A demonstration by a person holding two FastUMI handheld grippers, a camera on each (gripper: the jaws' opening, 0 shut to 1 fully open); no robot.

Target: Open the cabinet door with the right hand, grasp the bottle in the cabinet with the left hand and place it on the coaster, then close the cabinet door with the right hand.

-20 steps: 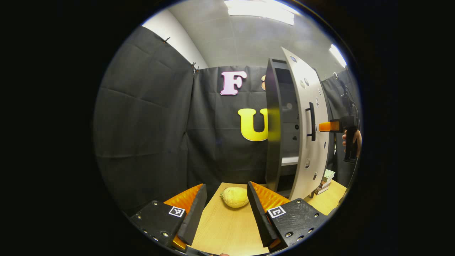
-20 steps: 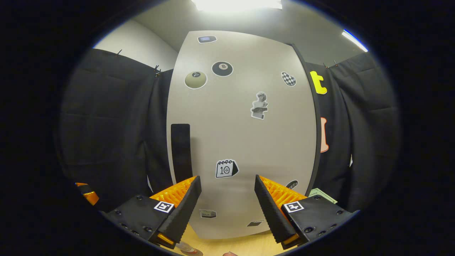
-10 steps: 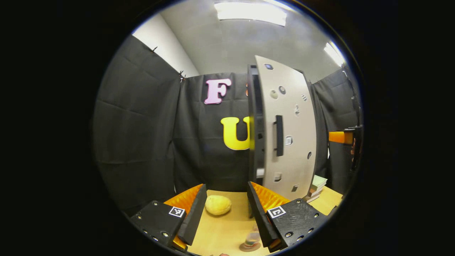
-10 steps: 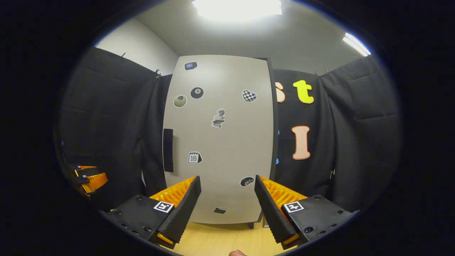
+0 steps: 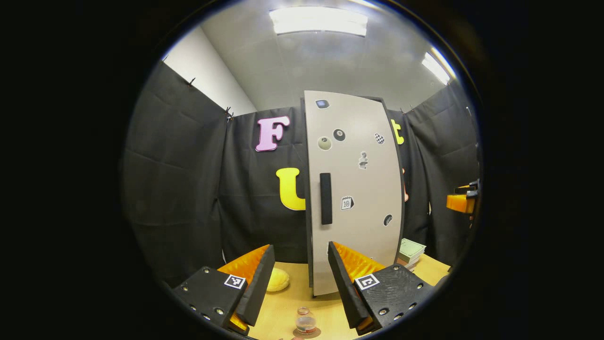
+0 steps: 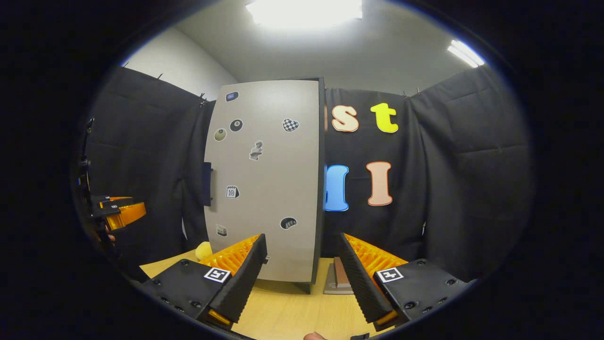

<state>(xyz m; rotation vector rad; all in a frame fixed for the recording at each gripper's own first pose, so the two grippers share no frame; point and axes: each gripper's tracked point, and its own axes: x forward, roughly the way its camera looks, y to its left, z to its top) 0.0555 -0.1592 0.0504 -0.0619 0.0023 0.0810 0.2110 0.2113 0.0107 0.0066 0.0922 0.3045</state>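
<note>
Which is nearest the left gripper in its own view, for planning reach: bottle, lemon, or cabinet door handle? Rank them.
1. Bottle, on the coaster, low between the fingers.
2. Lemon, behind the left finger.
3. Cabinet door handle, higher, farthest.

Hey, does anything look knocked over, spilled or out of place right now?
Nothing stands out. The bottle stands upright on the coaster, the cabinet door looks shut, and both grippers' jaws are open and empty.

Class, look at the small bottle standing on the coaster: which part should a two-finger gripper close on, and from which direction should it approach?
Grip the bottle around its round body, coming in level from the side. It stands upright on the coaster, so its narrow neck gives less hold.
</note>
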